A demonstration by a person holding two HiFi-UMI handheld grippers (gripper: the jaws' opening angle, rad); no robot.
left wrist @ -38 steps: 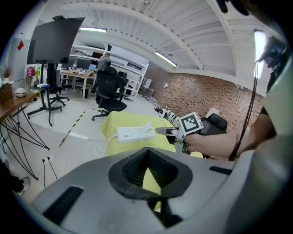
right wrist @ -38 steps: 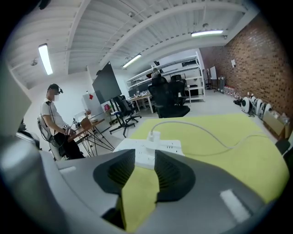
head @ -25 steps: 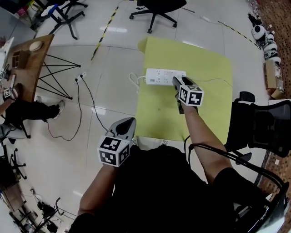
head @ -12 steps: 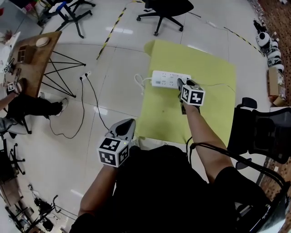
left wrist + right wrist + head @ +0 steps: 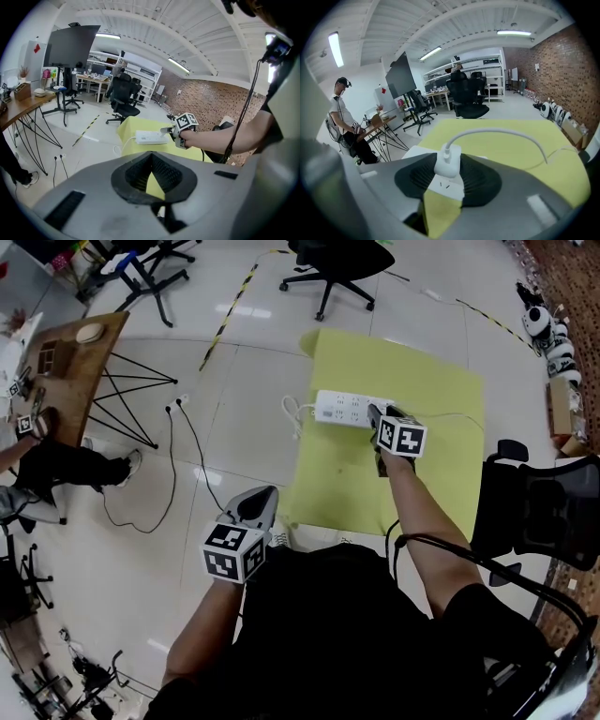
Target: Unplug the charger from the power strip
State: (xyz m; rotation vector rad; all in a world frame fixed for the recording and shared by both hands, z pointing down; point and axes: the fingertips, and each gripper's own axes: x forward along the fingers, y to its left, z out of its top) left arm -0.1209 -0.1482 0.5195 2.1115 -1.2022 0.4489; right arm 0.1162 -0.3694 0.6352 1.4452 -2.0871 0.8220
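Note:
A white power strip [image 5: 345, 410] lies on a yellow mat [image 5: 422, 381] on the floor. In the right gripper view a white charger [image 5: 448, 161] stands plugged into the strip [image 5: 446, 186], its white cable [image 5: 497, 133] arching away to the right. My right gripper [image 5: 373, 412] is at the strip's right end. Its jaws are closing round the charger, and the pads [image 5: 478, 180] touch both of its sides. My left gripper [image 5: 262, 497] hangs near my body, well short of the mat, shut and empty. From its view the strip [image 5: 150, 137] shows far ahead.
The strip's white cord [image 5: 291, 414] loops off the mat's left edge. Black office chairs stand beyond the mat [image 5: 333, 259] and at my right [image 5: 544, 502]. A wooden table [image 5: 66, 348], a seated person [image 5: 47, 465] and black floor cables [image 5: 178, 442] are to the left.
The right gripper stays at the strip's right end over the charger. The left gripper has hardly shifted. The head view has drifted a little.

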